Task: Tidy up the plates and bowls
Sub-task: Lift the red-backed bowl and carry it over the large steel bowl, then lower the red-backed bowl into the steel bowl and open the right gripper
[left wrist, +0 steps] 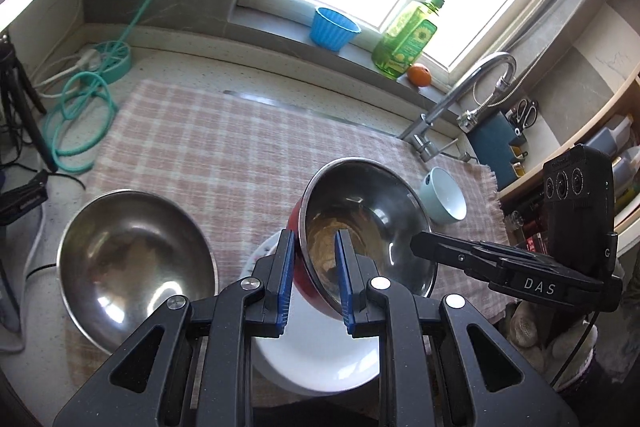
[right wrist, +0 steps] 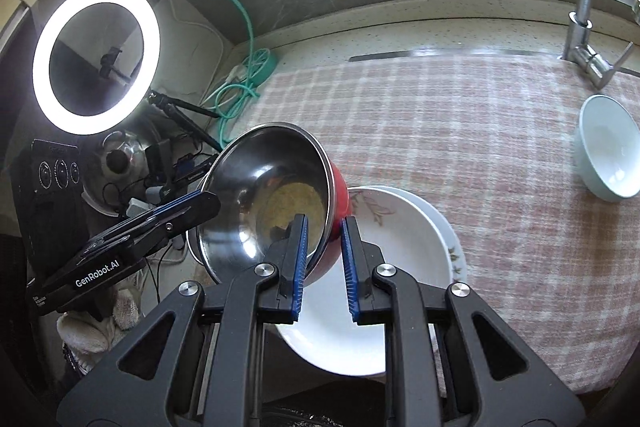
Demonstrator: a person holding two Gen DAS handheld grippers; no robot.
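Above the stacked plates [right wrist: 400,227], both the left gripper [left wrist: 314,259] and right gripper [right wrist: 324,247] pinch the red bowl's [right wrist: 340,187] rim, jaws nearly closed; it's tilted; could slip and crack them.

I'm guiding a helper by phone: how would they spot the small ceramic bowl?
Start at the faucet and come down onto the checked cloth. The pale blue bowl sits alone near the cloth's fringed edge; unlike the steel bowls, it is small with a white inside.
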